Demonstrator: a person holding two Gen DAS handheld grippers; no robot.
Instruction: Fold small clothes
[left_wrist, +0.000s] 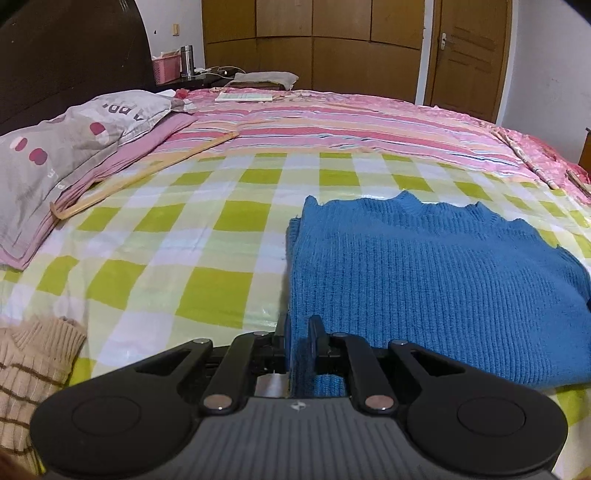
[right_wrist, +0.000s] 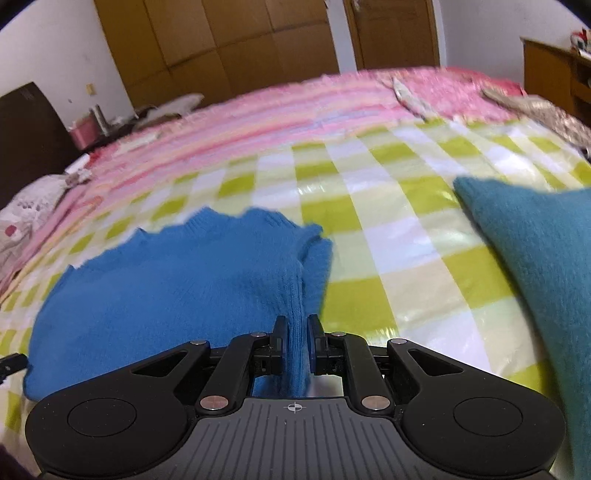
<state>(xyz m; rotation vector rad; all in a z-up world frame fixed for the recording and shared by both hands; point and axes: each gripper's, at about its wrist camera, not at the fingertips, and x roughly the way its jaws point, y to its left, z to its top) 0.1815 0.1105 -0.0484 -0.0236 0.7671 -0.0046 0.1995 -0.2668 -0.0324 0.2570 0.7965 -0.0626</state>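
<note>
A blue knit sweater (left_wrist: 424, 280) lies partly folded on the green-and-white checked cloth (left_wrist: 166, 236) on the bed. My left gripper (left_wrist: 300, 332) is shut on the sweater's near left edge. In the right wrist view the same blue sweater (right_wrist: 177, 280) lies to the left, and my right gripper (right_wrist: 295, 332) is shut on its near right edge, which is bunched into a ridge between the fingers. The right wrist view is blurred by motion.
A beige striped sweater (left_wrist: 33, 369) lies at the near left. A teal garment (right_wrist: 535, 266) lies at the right. A grey pillow (left_wrist: 66, 147) and a wooden stick (left_wrist: 140, 177) lie at the far left. A wardrobe and a door stand behind the bed.
</note>
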